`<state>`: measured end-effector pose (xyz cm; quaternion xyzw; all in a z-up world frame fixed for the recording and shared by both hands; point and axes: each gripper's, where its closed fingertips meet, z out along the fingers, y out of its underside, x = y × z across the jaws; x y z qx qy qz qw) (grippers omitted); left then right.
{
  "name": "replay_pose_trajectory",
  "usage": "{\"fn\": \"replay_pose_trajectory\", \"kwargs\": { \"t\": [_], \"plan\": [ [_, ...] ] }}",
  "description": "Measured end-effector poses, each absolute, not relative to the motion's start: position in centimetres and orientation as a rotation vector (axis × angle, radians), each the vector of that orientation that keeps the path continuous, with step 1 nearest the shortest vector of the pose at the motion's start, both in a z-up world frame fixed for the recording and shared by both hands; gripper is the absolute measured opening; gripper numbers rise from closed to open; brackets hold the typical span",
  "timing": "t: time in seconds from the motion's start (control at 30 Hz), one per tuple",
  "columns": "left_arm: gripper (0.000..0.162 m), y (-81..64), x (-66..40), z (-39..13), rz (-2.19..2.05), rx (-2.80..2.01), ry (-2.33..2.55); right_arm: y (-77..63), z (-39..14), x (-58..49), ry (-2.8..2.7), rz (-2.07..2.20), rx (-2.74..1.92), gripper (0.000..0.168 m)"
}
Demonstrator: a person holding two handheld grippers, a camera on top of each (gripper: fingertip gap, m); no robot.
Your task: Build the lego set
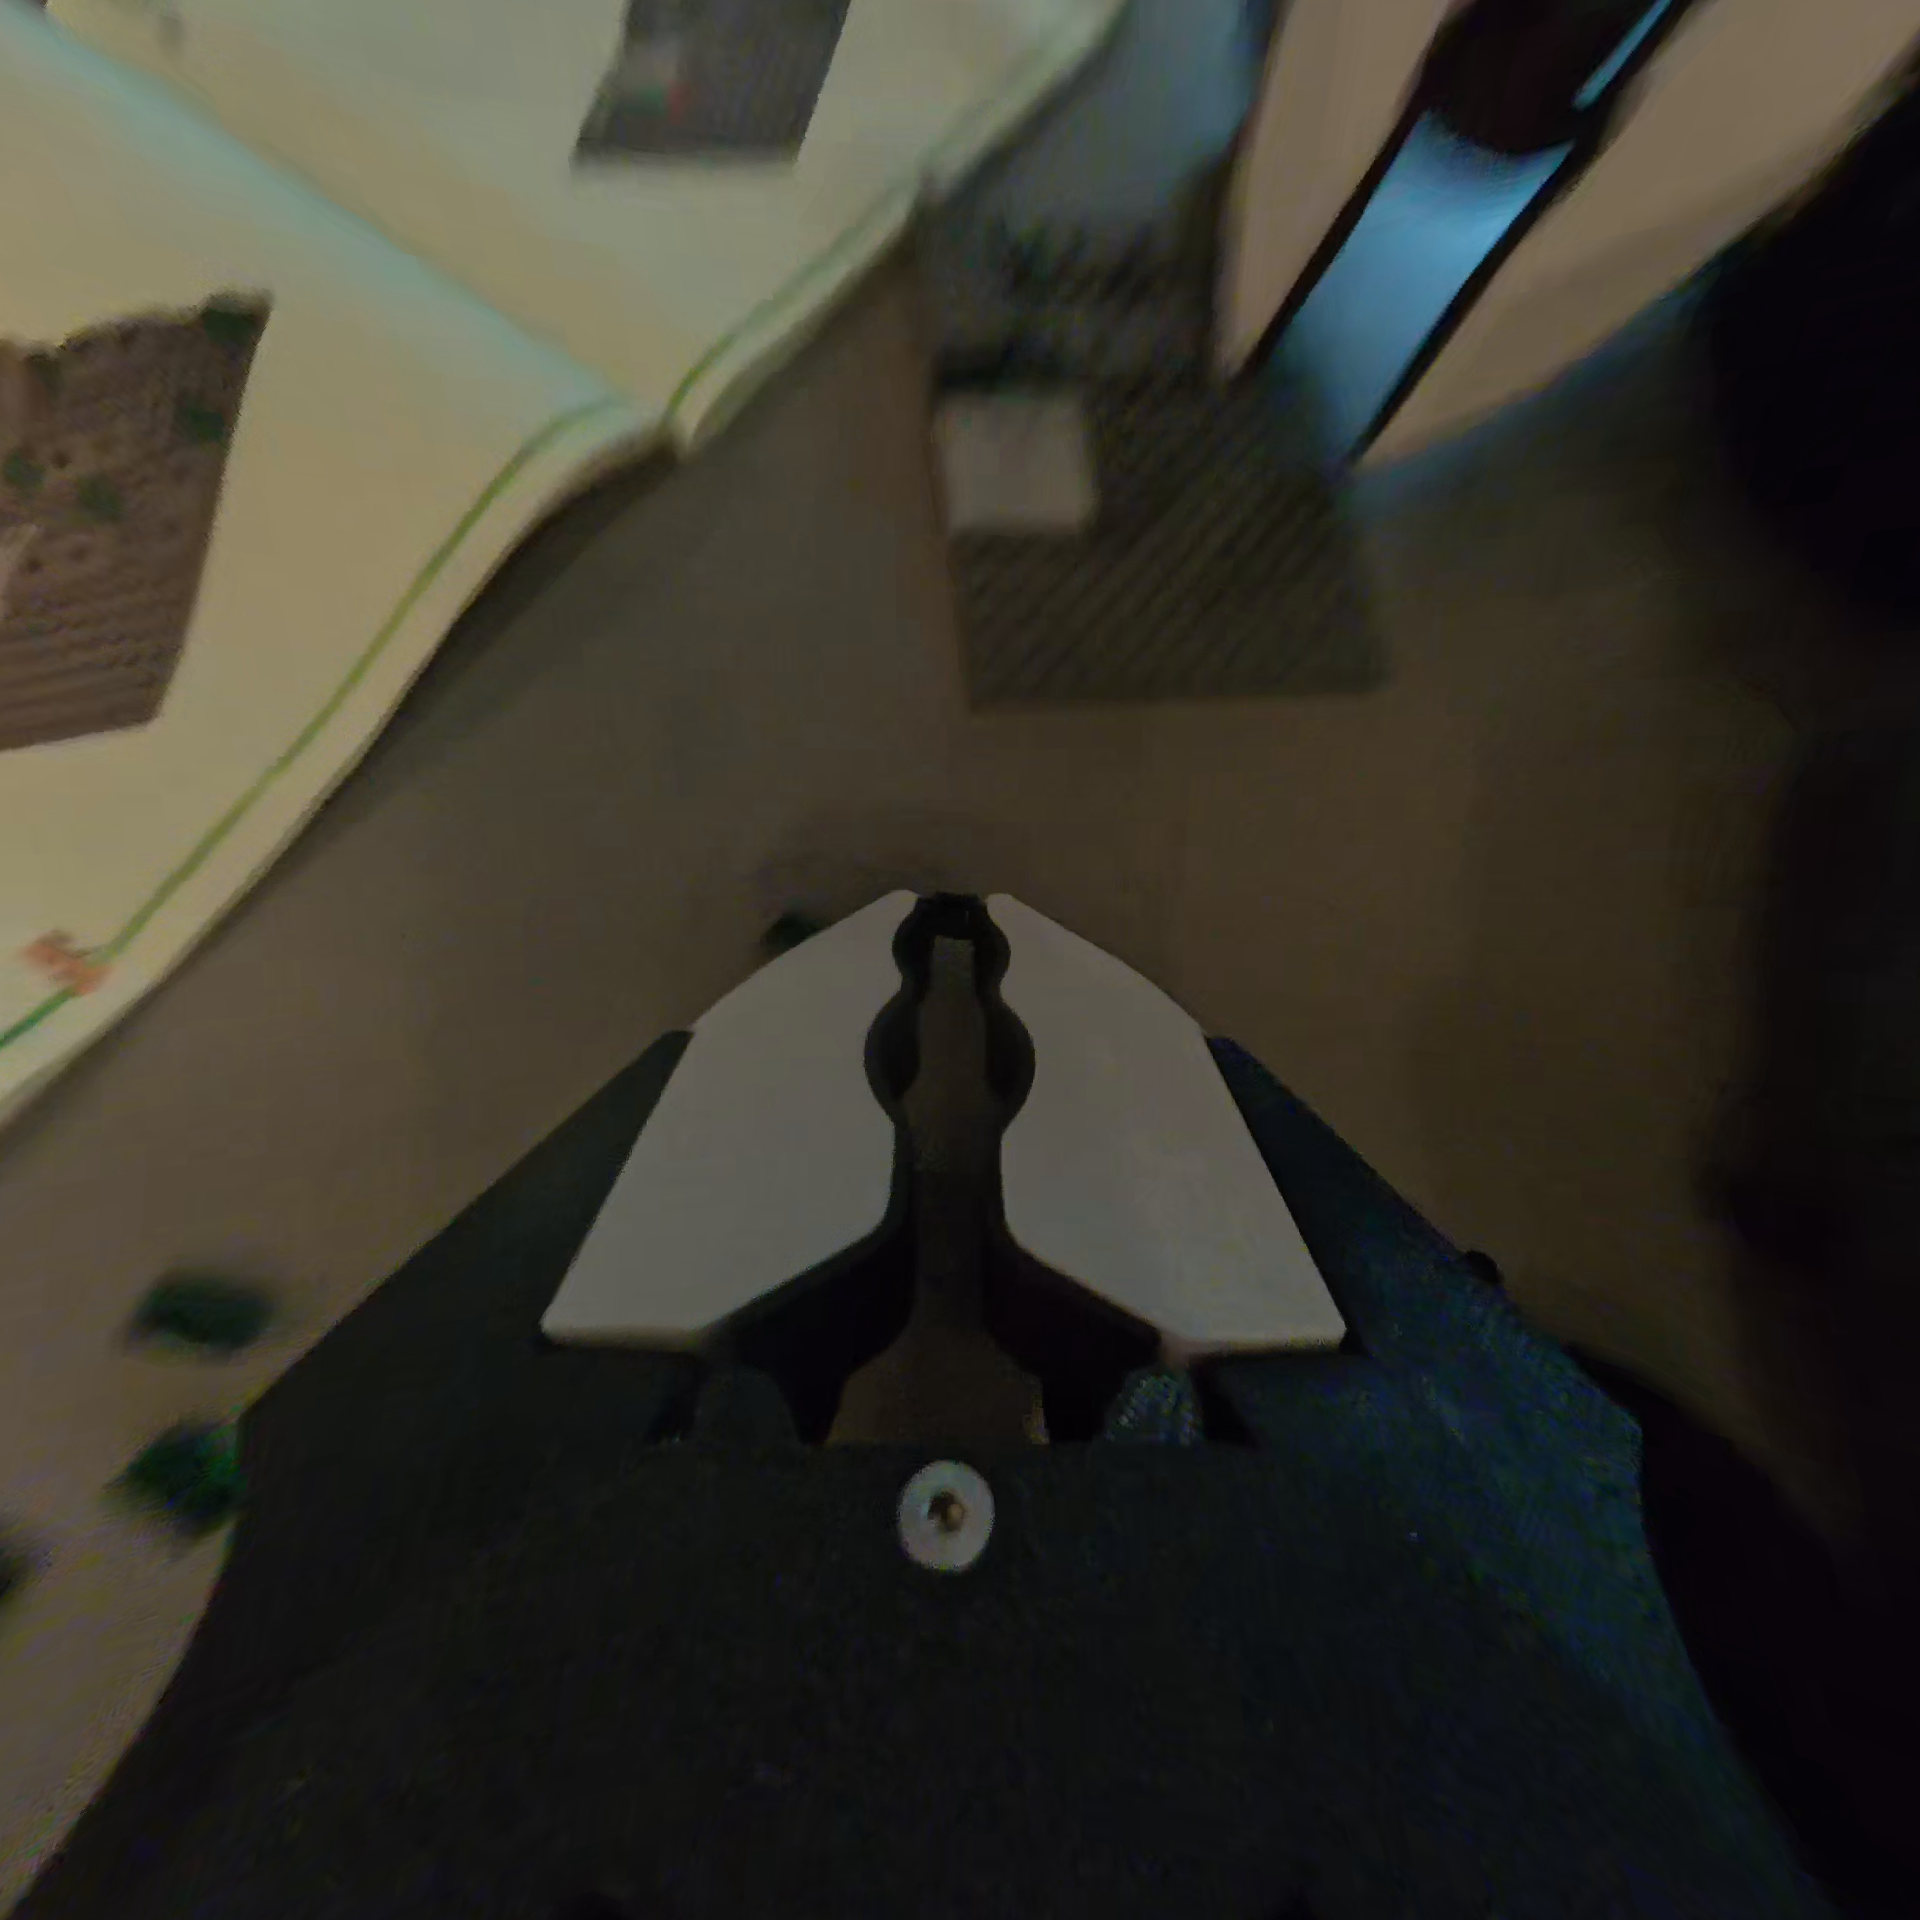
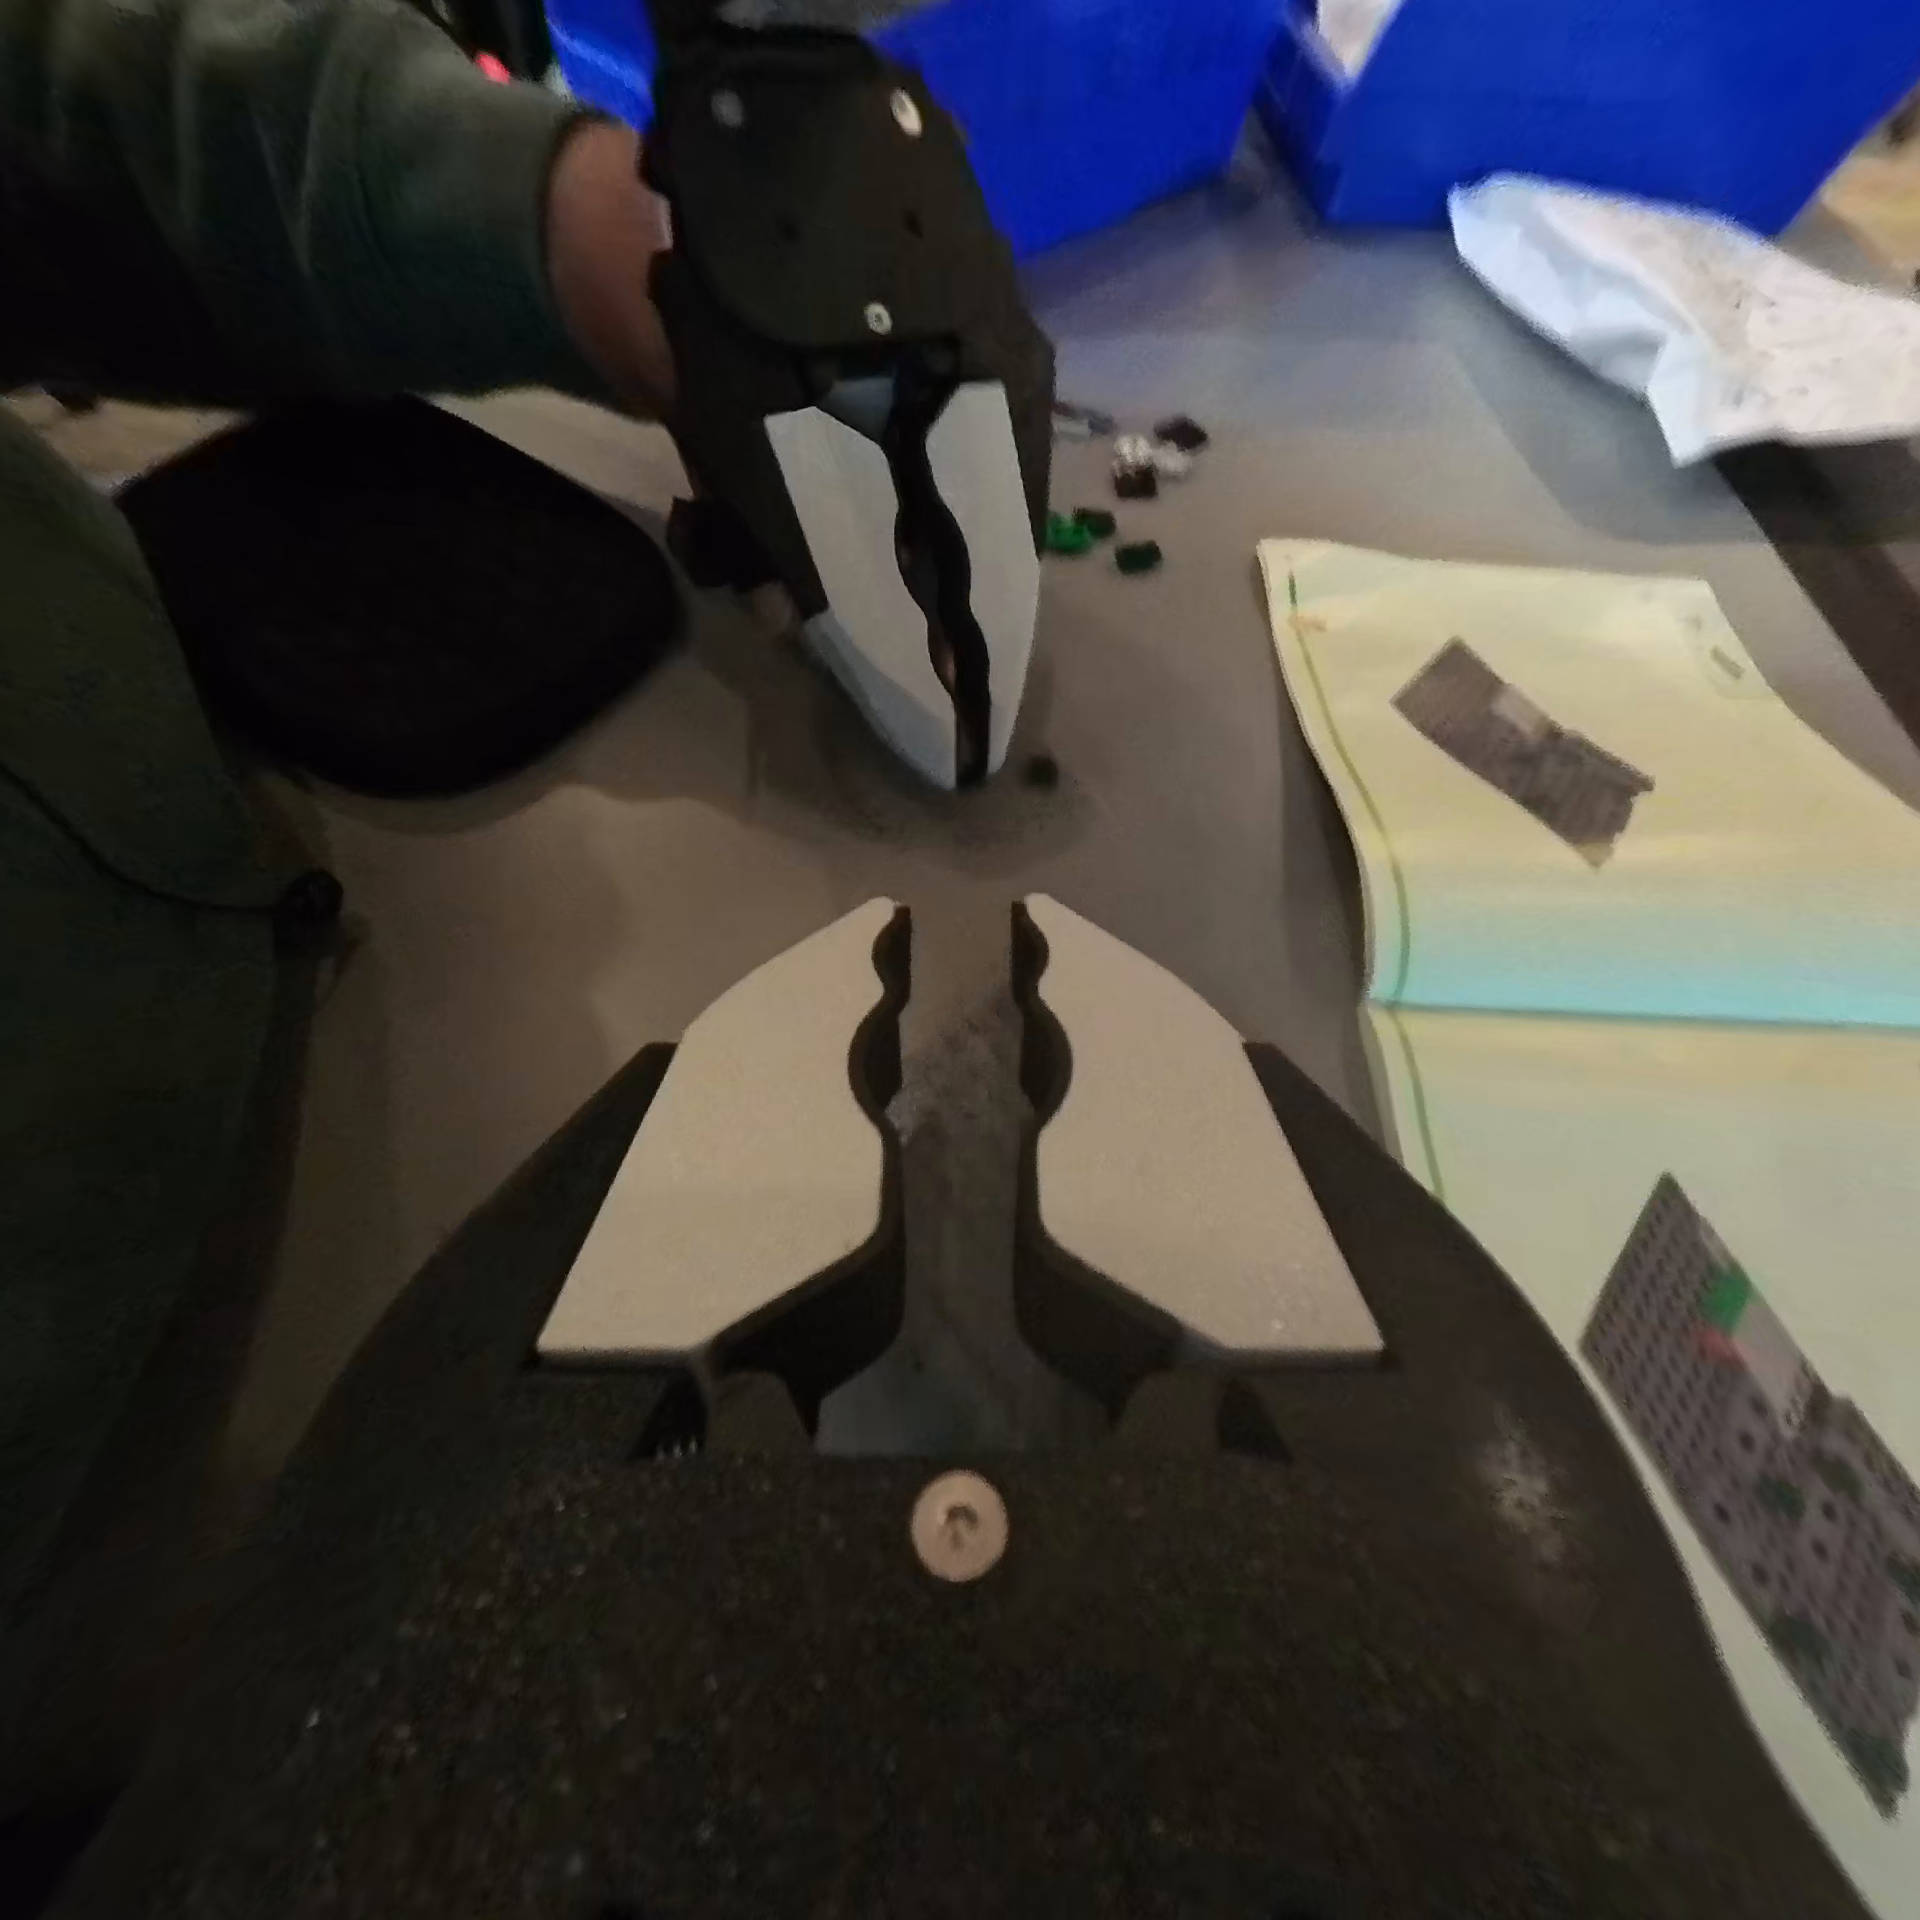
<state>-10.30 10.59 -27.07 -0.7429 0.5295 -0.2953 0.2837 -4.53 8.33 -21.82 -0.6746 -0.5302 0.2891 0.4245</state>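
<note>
My left gripper [image 1: 954, 906] points down at the grey table, its jaws nearly together on a small dark lego piece [image 1: 951, 912] at the tips. It also shows in the right wrist view [image 2: 971, 769], held by a hand in a dark sleeve. Another small dark green piece [image 1: 790, 928] [image 2: 1039, 771] lies right beside its tips. My right gripper [image 2: 958, 916] is open and empty, just short of the left one. A grey baseplate [image 1: 1164, 603] with a white brick [image 1: 1013, 468] on it lies beyond the left gripper.
The open instruction booklet [image 2: 1621, 935] [image 1: 364, 468] lies to the right of the right gripper. Loose green pieces [image 2: 1101, 535] and dark and white pieces [image 2: 1153, 452] lie behind the left gripper. Blue bins [image 2: 1091, 114] and a crumpled plastic bag [image 2: 1714, 312] stand at the back. Across from one pair of fingers to the other is roughly 9 cm.
</note>
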Motion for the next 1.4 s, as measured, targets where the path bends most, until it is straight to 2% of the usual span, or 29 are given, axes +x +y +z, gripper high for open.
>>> {"fn": "replay_pose_trajectory", "kwargs": {
  "t": [0.2, 0.4, 0.6, 0.83, 1.07, 1.2, 1.4],
  "plan": [
    [0.007, 6.2, -7.5, -19.9, -1.557, -1.808, 1.226, 5.8, -18.8, -6.2, -1.399, 0.772, -1.358, 0.017],
    [0.007, 3.9, -6.6, -16.8, -1.926, -1.705, 1.208, 3.8, -17.0, -6.3, -1.470, 0.638, -1.196, 0.014],
    [0.007, 3.4, -5.4, -14.7, -2.133, -1.610, 1.057, 4.2, -15.3, -5.6, -1.369, 0.395, -1.165, 0.017],
    [0.007, 4.8, -4.8, -11.7, -2.283, -1.464, 0.770, 4.9, -12.7, -4.9, -1.185, 0.129, -1.107, 0.013],
    [0.007, 5.3, -4.6, -10.3, -2.349, -1.383, 0.627, 5.3, -11.1, -4.8, -1.116, 0.055, -1.092, 0.013],
    [0.007, 5.3, -4.6, -10.0, -2.388, -1.359, 0.577, 5.3, -10.9, -5.2, -1.144, 0.025, -1.062, 0.008],
    [0.009, 5.3, -4.6, -11.2, -2.344, -1.387, 0.588, 5.5, -11.9, -5.5, -1.268, 0.103, -1.122, 0.007]
  ]
}}
